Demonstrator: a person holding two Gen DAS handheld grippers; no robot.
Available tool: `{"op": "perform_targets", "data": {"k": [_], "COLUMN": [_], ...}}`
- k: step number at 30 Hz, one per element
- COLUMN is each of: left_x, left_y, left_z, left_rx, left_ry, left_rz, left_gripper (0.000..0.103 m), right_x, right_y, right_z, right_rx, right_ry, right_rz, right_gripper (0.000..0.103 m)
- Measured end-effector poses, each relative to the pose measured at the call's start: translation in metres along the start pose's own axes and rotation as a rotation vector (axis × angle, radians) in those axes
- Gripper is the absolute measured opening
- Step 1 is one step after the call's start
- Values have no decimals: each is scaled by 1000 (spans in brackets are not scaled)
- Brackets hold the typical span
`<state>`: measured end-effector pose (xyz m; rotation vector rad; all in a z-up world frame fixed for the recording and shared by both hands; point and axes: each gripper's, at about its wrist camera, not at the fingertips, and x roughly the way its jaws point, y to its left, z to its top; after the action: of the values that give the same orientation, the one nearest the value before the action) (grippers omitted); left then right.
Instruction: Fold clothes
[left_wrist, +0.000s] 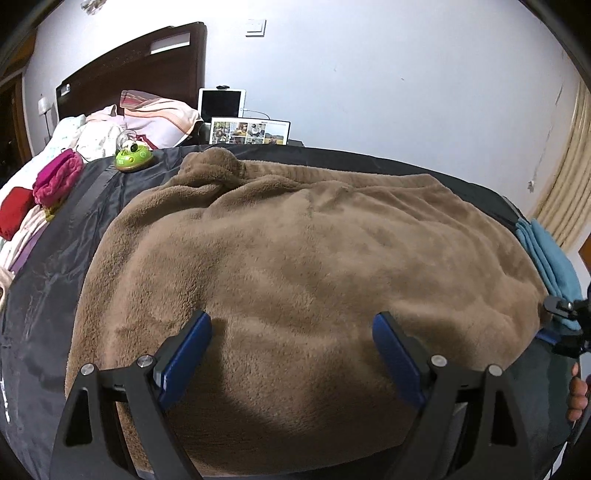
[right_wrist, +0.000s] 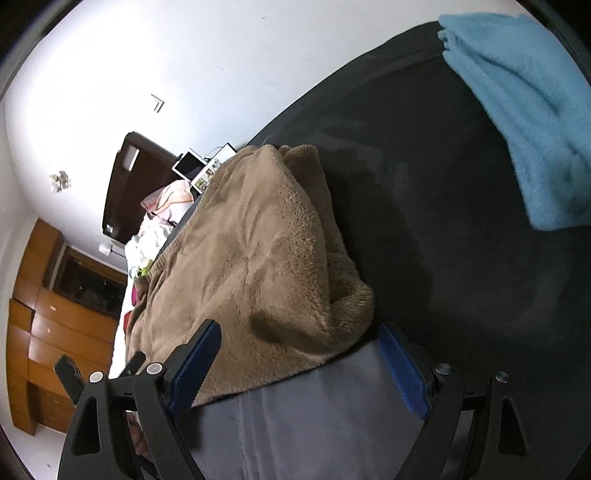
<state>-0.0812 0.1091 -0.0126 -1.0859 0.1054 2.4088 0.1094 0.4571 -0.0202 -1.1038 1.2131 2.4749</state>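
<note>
The fleece (left_wrist: 295, 258) is plain tan-brown, lying on a dark grey sheet (left_wrist: 55, 266). Beside the fleece, a towel (right_wrist: 524, 110) is light blue. Left of the fleece, one cloth (left_wrist: 57, 177) is magenta, another (left_wrist: 14, 210) red, and a toy (left_wrist: 133, 157) lime green. The headboard (left_wrist: 140, 70) is dark brown, the pillow (left_wrist: 159, 114) striped pink.

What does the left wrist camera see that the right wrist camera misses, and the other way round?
Only the left wrist view shows the pink folded clothes, the red garment and the wall switch. Only the right wrist view shows the wooden wardrobe. Both show the brown fleece garment on the dark sheet, the blue towel, the headboard, and their own open tongs: left tongs, right tongs.
</note>
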Motion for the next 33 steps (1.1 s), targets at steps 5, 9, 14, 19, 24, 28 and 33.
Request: {"op": "perform_targets", "data": {"k": [5,9,14,19,24,28,33], "left_x": [3,6,10,10,10,10,10], "left_y": [-1,-3,-11,-10,-12,-12,-15], "left_z": [-3,-5,-8,-9,-10,-10,-10], "left_rx": [19,35,80,77,82,81,86], "left_ry": [2,1,-4,-8,-11,-9,7], "left_rz": [3,10,44,39,44,46,48], "left_gripper": [92,94,97,98,99,99,98], "right_x": [15,27,35,42,48,53,36], "right_y": [9,16,22,28,33,29,15], "right_z": [4,6,6,5,5,4,11], "right_rx": [23,42,41,35,28,-3,15], "right_ry": [-16,-29,-69,-115,-161,-156,-138], "right_rz": [-2,-3,-12,-24,-35,-40,40], "right_gripper": [88,89,89,89,88,58,38]}}
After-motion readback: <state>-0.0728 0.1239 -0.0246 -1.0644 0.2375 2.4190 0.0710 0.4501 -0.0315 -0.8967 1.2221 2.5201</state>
